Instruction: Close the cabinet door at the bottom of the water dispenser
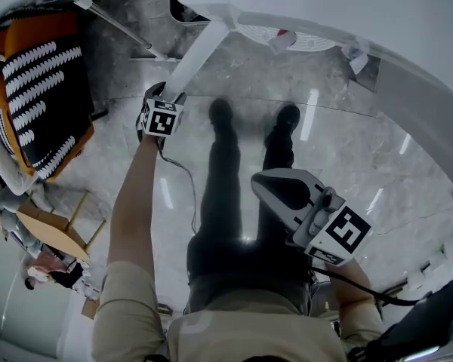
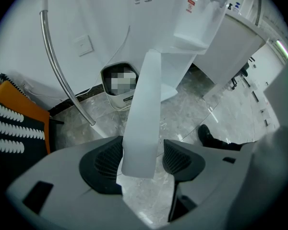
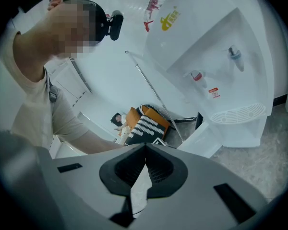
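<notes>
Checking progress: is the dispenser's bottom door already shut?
No, the door stands swung out from the dispenser, its edge between the left hand-held gripper's jaws.

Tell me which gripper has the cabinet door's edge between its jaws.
The left gripper: the white cabinet door stands edge-on between its open jaws. The right gripper has its jaws together on nothing.

Indoor room; home or office cannot be told. Polished marble floor (image 1: 347, 142), white water dispenser (image 3: 221, 61), striped orange seat (image 1: 38, 89).
</notes>
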